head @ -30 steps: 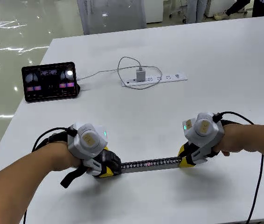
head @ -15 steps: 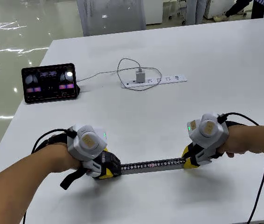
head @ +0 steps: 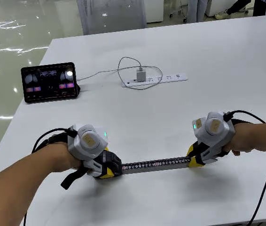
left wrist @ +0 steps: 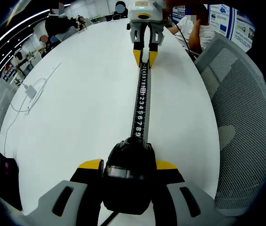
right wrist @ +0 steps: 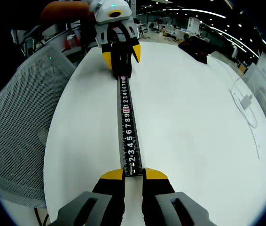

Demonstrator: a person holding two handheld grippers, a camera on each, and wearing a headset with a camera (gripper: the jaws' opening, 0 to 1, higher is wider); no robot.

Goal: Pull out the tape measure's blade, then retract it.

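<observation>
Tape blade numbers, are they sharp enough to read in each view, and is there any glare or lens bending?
Right gripper view: numerals on the blade read clearly near the jaws, smaller toward the case. Left gripper view: numerals legible, the table edge bowed by the fisheye. Head view: markings too small to read; glare streaks on the floor.

A tablet [head: 50, 82] and a power strip [head: 156, 79] lie apart on the white table [head: 180, 117].
</observation>
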